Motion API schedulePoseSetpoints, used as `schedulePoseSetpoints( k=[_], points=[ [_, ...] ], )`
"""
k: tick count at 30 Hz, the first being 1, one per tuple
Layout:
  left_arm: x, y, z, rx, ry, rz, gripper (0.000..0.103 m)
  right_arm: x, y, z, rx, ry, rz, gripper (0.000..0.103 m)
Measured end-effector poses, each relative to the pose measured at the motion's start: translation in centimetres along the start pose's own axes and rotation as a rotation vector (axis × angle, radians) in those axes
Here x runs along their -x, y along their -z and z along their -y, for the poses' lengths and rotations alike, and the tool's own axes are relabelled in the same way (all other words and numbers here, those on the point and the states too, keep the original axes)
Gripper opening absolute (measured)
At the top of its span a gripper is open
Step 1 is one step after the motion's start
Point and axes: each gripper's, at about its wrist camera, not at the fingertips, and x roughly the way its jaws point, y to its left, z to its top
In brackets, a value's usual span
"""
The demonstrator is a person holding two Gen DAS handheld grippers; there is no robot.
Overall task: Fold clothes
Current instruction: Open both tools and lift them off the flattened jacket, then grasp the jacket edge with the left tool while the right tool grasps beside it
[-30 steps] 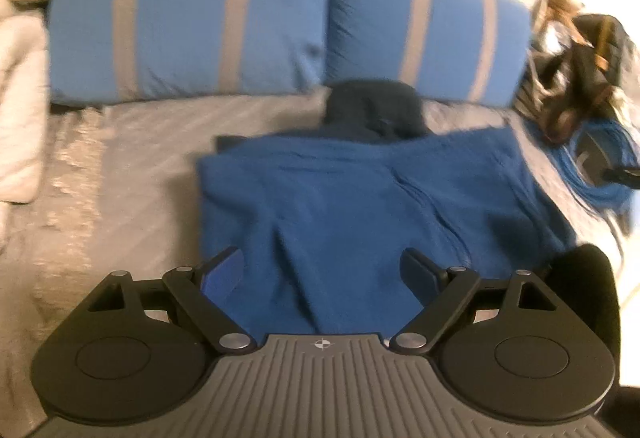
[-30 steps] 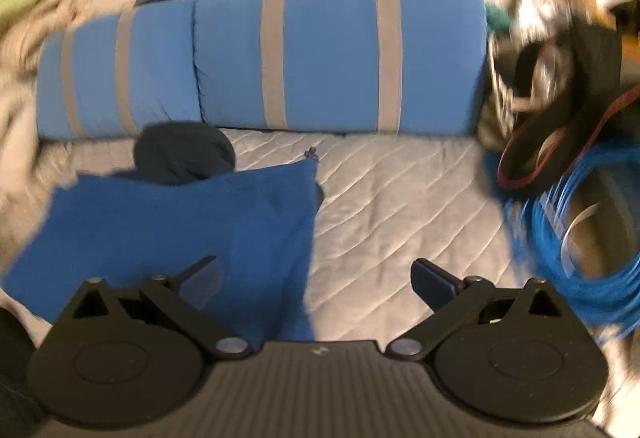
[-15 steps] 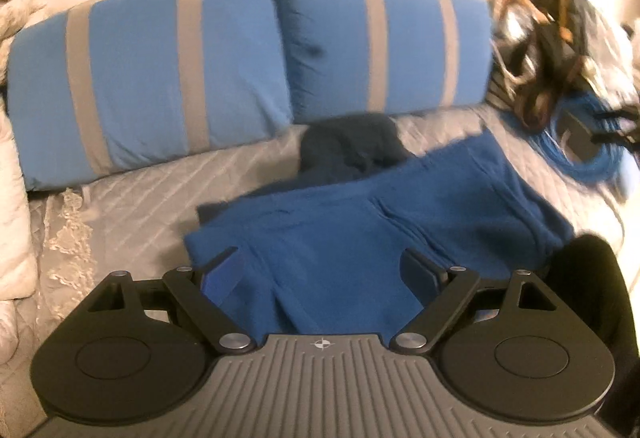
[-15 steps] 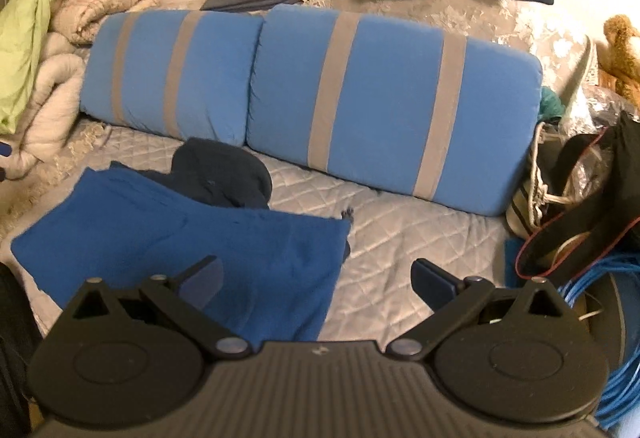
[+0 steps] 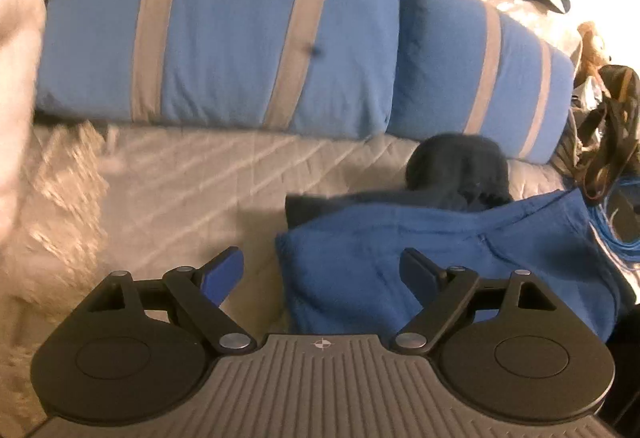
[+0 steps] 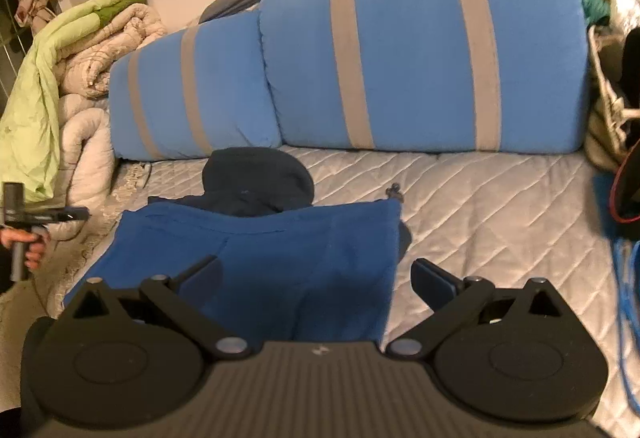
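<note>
Left gripper (image 5: 322,270) spread wide, nothing between the jaws, hovering over the near left corner of the blue garment (image 5: 440,262). Left fingertip above bare quilted bedcover (image 5: 192,190), right fingertip above blue cloth. Small round crosshair emblem (image 5: 322,343) on the ribbed grey housing; no readable lettering there.

Right gripper (image 6: 316,278) likewise spread wide, holding nothing, poised over the near right edge of the same garment (image 6: 280,258). Left fingertip over blue fabric, right fingertip over bare quilt (image 6: 480,206). Faint small mark (image 6: 319,350) on the dark housing, too blurred to read.

Blue garment lying flat on the bedcover, roughly rectangular, with seam lines and soft creases across it. Dark navy garment (image 6: 256,182) partly tucked beneath its far edge, a rounded hood-like bulge sticking out toward the pillows; also seen in the left view (image 5: 456,174). Small dark cord end (image 6: 394,190) resting on the quilt just beyond the blue garment's far right corner.

Two blue pillows with grey stripes (image 6: 420,54) propped along the back of the bed, side by side and touching. Bundled cream and green bedding (image 6: 72,58) piled at the left. Coiled blue cable (image 5: 616,230) and dark straps (image 5: 612,126) at the right side of the bed. Far left in the right view: a hand (image 6: 26,248) gripping a dark handle. No brand names or printed text legible anywhere.
</note>
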Motion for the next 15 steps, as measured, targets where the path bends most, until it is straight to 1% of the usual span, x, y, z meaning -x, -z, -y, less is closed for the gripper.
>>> schedulePoseSetpoints(
  k=[1,4,7,9,14,15],
  points=[
    [-0.6,0.2,-0.7,0.009,0.018,-0.002,0.086,-0.5,0.0,0.2,0.0,-0.006,-0.001,0.103],
    [-2.2,0.6,-2.0,-0.008,0.08,0.001,0.086,-1.9,0.1,0.6,-0.001,-0.02,-0.005,0.103],
    [-4.2,0.9,-3.1,-0.041,0.1,-0.017,0.086,-3.4,0.1,1.4,-0.009,-0.036,-0.008,0.103],
    [-5.3,1.3,-3.8,-0.042,0.126,-0.027,0.086,-4.2,0.1,1.8,-0.02,-0.045,-0.008,0.103],
    [-7.8,1.6,-5.4,-0.009,0.234,-0.041,0.084,-6.2,0.3,3.5,-0.056,-0.059,-0.009,0.103],
    [-8.3,1.6,-5.7,0.004,0.259,-0.04,0.081,-6.5,0.3,3.8,-0.06,-0.062,-0.009,0.103]
  ],
)
